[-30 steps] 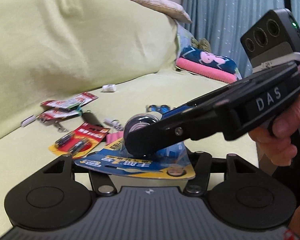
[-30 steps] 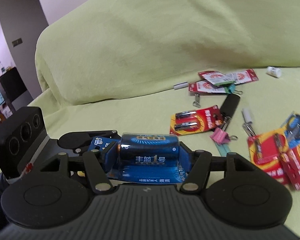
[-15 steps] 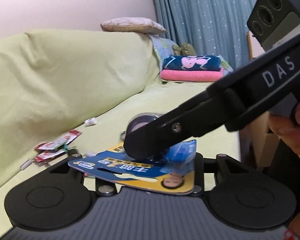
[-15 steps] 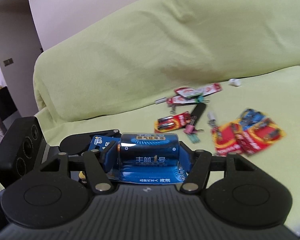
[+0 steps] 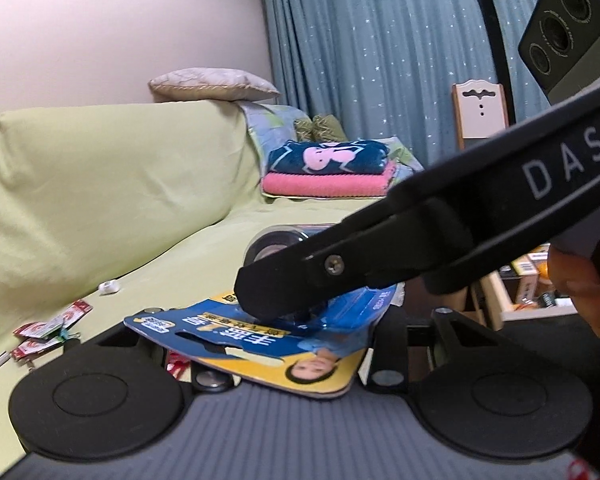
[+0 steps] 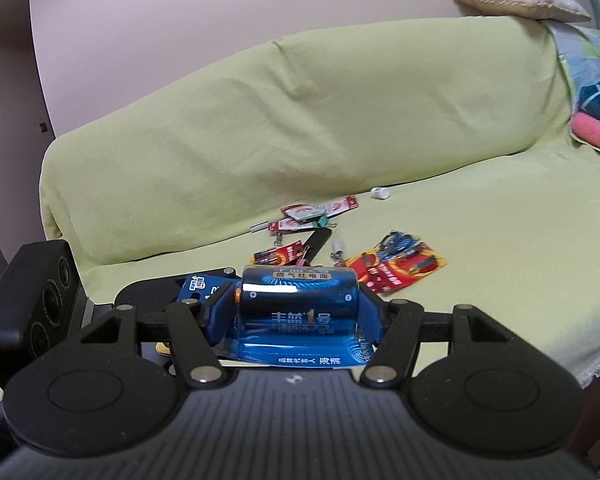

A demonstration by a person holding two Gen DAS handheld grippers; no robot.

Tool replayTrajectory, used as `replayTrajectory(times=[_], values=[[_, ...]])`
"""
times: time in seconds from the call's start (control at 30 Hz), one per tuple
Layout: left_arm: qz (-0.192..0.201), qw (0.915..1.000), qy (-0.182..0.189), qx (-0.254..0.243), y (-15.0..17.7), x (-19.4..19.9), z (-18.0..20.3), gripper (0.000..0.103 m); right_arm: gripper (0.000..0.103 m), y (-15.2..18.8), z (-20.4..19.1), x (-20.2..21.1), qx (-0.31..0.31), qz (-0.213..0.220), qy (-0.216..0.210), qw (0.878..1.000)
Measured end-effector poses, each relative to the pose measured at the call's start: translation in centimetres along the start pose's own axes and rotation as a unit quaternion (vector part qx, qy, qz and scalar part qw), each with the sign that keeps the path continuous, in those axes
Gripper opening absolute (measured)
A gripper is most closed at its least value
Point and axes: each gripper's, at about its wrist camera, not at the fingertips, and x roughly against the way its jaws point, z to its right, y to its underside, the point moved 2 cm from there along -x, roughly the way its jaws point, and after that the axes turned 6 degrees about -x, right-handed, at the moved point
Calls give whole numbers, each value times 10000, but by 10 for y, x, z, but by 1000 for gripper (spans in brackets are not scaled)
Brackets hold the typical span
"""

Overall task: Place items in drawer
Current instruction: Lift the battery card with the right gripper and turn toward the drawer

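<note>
Green-draped sofa (image 6: 300, 120) behind, strewn with loose red packs (image 6: 396, 264). Right tongs (image 6: 296, 310) clamped shut across blue battery pack (image 6: 300, 356), held clear of the seat. Left tongs (image 5: 284, 340) beneath the card's far end; grip hidden, impossible to tell. Risk: card twisting or tearing if pulled two ways, or slick blister slipping free. No drawer in view, contents unknown.

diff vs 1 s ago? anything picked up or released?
Nothing picked up or released. Both grippers have lifted the blue battery pack up and away from the sofa seat; the loose packs now look farther off. The right gripper stays clamped on it, the left gripper still under its card.
</note>
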Motion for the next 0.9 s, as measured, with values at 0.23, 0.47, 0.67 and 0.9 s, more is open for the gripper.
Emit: replayTrajectory(times=[0.23, 0.47, 0.67, 0.9], values=[[-146, 9998, 120, -81, -11, 5, 20, 47, 60, 6, 6, 23, -176, 47, 9, 9998], [-298, 9995, 88, -59, -12, 15, 34, 47, 60, 12, 5, 34, -269, 8, -22, 9996], [-386, 9992, 116, -18, -12, 21, 43, 47, 60, 17, 6, 46, -348, -24, -8, 9994], [-459, 9986, 253, -21, -13, 18, 51, 47, 60, 24, 9, 58, -475, -34, 96, 9988]])
